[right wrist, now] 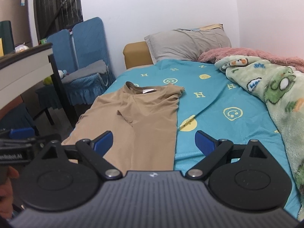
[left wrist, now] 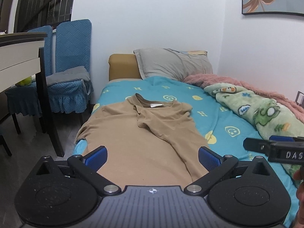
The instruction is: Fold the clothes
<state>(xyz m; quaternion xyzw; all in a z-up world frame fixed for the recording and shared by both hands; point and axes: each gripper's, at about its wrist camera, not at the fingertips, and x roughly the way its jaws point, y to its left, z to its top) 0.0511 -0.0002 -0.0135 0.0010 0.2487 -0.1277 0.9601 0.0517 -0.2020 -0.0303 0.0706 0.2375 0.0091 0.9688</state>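
I am holding my left gripper (left wrist: 153,156) tipped somewhat downward, jaws spread wide, nothing pinched between the blue pads (left wrist: 208,157). I am holding my right gripper (right wrist: 153,142) at a similar downward tilt, jaws likewise wide apart and empty. The two are sitting side by side, near each other. A bare fingertip (left wrist: 298,174) is showing at the right grip.

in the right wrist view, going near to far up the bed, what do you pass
right tool → tan t-shirt → blue smiley sheet → grey pillow → white wall
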